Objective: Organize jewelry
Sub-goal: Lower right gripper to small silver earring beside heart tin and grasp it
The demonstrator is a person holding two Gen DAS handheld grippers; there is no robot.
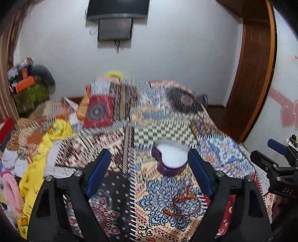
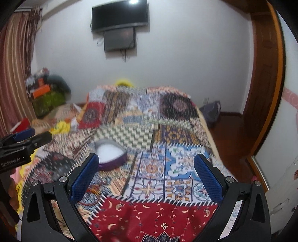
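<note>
A purple heart-shaped jewelry box [image 1: 169, 158] with a white lining stands open on the patterned bedspread [image 1: 111, 130]. It also shows in the right wrist view [image 2: 110, 156]. A thin red and gold necklace [image 1: 183, 203] lies on the spread in front of the box. My left gripper [image 1: 150, 175] is open and empty, with the box just beyond its right finger and the necklace between its fingers. My right gripper [image 2: 147, 178] is open and empty over the spread, right of the box. The necklace is barely visible in the right wrist view [image 2: 93, 191].
Yellow cloth [image 1: 39, 158] and piled clothes lie at the bed's left side. A wall TV [image 2: 120, 15] hangs ahead. A wooden door [image 2: 264, 93] stands at the right. The bed's right edge drops to a wood floor [image 2: 227, 134].
</note>
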